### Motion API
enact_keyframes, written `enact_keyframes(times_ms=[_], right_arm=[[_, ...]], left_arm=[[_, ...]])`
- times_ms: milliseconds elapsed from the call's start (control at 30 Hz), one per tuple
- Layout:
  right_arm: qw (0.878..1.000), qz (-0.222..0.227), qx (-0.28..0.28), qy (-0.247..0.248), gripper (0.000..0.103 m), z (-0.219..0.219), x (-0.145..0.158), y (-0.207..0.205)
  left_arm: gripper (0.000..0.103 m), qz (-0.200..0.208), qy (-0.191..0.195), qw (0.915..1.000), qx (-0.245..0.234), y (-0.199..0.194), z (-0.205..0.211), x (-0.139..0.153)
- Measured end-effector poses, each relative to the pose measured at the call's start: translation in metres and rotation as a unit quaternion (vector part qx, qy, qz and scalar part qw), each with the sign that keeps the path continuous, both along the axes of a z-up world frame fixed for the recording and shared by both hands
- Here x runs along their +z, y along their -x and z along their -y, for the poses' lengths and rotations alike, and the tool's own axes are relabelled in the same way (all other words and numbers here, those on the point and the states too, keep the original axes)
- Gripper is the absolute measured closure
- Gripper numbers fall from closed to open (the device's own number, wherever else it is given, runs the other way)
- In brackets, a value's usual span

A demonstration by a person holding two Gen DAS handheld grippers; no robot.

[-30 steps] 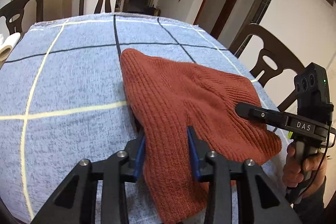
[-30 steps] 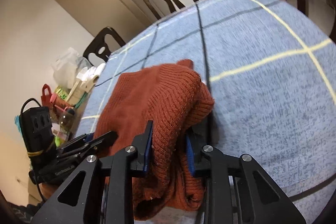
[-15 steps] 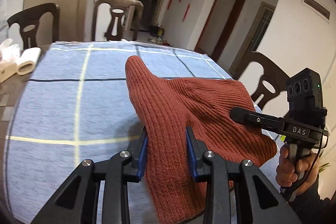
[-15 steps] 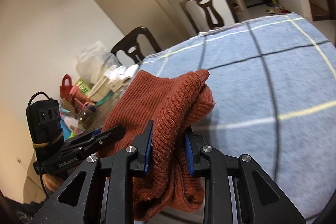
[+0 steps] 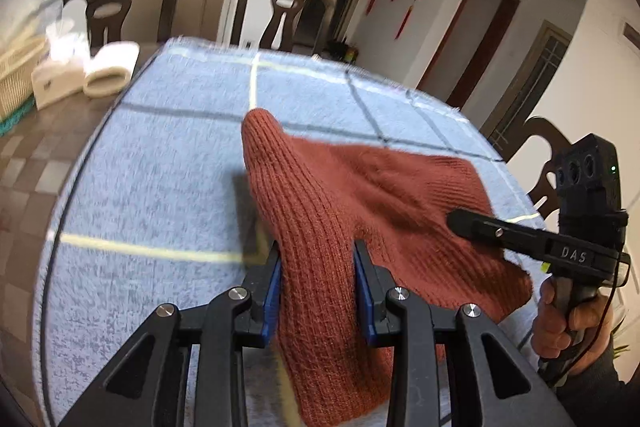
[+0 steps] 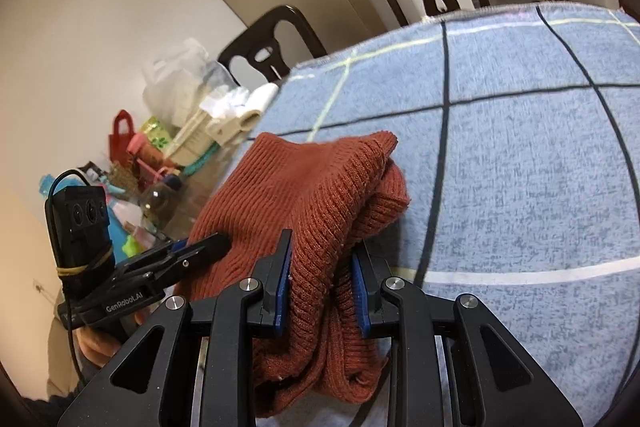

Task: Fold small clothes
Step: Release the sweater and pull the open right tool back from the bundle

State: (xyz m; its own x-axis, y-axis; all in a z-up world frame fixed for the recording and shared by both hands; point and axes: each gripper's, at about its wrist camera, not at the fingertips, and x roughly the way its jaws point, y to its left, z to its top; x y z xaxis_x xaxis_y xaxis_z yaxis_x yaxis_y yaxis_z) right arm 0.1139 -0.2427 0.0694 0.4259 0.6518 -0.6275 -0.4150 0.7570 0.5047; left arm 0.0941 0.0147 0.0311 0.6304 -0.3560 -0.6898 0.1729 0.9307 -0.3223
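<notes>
**Carrying the knit across the blue cloth**

Holding the load over the table (image 5: 60, 155), I had the blue checked cloth (image 5: 160, 163) beneath me, spread nearly to the table's left edge, where bare wood showed. The rust-red knitted garment (image 5: 360, 195) hung between my two tools above the near half of that cloth, its far point drooping toward the middle and its near hem trailing off the near edge. My left gripper (image 5: 316, 287) was clamped on a thick bunch of the knit, blue pads pressed into the ribbing. My right gripper (image 6: 322, 283) was likewise clamped on a doubled fold of it.

To do this well, I judged both grips should travel level and together, keeping the span taut, then lower the far edge first so the layers landed square without bunching.
</notes>
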Motion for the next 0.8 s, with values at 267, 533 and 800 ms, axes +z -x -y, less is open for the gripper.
enact_keyframes(times_ms=[267,533,800], right_arm=[[0.999,-0.031,-0.014,0.013,0.069,0.012,-0.016,-0.004],[0.995,0.057,-0.048,0.06,0.069,0.017,0.024,0.01],[0.99,0.036,-0.017,0.136,0.076,-0.008,-0.01,-0.016]], left_arm=[[0.057,-0.018,0.029,0.9993,0.012,0.008,-0.02,-0.013],[0.058,0.034,-0.011,0.9991,0.024,0.023,-0.018,0.019],[0.058,0.016,-0.049,0.9987,0.004,0.004,0.005,0.0]])
